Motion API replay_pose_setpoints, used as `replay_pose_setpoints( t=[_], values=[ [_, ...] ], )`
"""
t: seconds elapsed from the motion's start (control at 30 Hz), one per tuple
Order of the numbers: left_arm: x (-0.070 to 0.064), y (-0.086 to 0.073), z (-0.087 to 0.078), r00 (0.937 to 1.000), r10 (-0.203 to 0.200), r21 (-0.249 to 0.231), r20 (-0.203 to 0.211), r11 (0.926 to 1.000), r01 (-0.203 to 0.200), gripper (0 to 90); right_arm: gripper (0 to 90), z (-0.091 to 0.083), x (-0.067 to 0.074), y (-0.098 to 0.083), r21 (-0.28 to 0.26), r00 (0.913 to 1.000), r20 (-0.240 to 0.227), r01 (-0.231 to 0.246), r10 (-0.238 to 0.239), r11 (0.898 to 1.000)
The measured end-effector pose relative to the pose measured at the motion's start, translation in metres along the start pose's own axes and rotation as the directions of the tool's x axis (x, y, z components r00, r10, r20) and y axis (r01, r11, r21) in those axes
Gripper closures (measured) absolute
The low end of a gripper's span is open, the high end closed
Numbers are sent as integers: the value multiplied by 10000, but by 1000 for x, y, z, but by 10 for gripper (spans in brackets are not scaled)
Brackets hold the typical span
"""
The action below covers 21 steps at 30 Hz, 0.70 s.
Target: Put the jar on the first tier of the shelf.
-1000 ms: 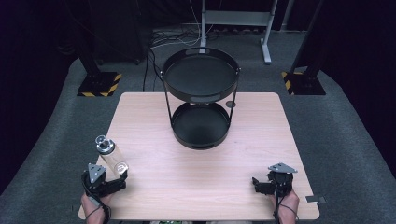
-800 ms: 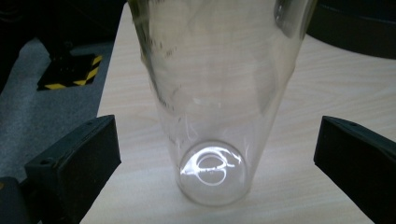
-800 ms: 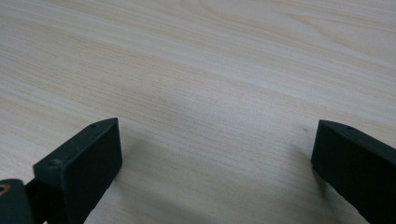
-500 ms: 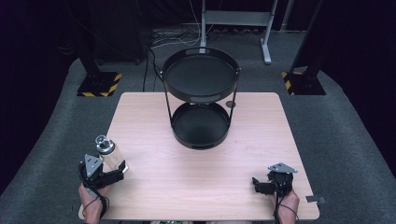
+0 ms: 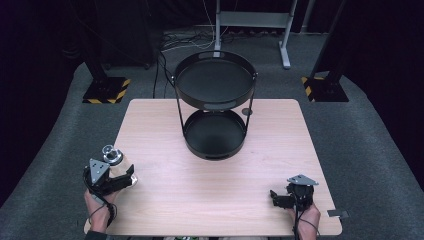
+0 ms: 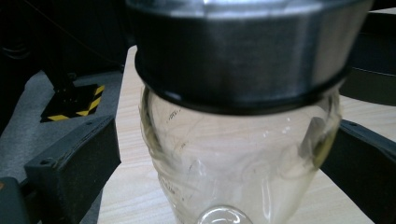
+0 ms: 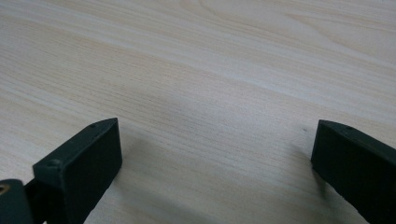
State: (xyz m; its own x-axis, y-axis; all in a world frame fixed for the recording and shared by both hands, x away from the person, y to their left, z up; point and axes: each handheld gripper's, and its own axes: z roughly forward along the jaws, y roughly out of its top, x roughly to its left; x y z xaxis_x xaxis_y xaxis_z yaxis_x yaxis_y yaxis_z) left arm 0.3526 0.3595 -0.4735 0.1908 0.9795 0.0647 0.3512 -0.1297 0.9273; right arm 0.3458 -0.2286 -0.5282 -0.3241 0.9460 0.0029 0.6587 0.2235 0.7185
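A clear glass jar [image 5: 116, 161] with a metal lid [image 6: 243, 51] stands near the table's left front corner. My left gripper [image 5: 121, 178] is open around the jar [image 6: 233, 158]. The right jaw lies against the glass and the left jaw stands a little off it. My right gripper [image 5: 278, 197] rests low over the table's right front corner. In the right gripper view it [image 7: 215, 154] is open, with bare wood between its jaws.
A black two-tier round tray stand [image 5: 215, 54] stands at the back middle of the light wooden table [image 5: 210, 200]; both tiers look bare. A small dark disc [image 5: 246, 112] lies beside the stand. Grey carpet and black stands surround the table.
My left gripper has shifted left and slightly forward, closing in around the jar. The jar has barely moved. The right gripper has stayed in place.
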Motion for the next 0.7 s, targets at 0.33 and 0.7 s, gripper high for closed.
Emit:
replay_pose_setpoints(
  t=[0.33, 0.7],
  values=[
    [-1, 1, 4, 10000, 7, -22, 10, 10000, -7, 1, 12, 0, 0, 0, -1, 10000, 4, -29, 29, 10000],
    [0, -6, 4, 9991, -265, -342, 343, 9990, 277, 272, 11, 0, 0, 0, 2, 10000, -16, -39, 39, 10000]
  ],
)
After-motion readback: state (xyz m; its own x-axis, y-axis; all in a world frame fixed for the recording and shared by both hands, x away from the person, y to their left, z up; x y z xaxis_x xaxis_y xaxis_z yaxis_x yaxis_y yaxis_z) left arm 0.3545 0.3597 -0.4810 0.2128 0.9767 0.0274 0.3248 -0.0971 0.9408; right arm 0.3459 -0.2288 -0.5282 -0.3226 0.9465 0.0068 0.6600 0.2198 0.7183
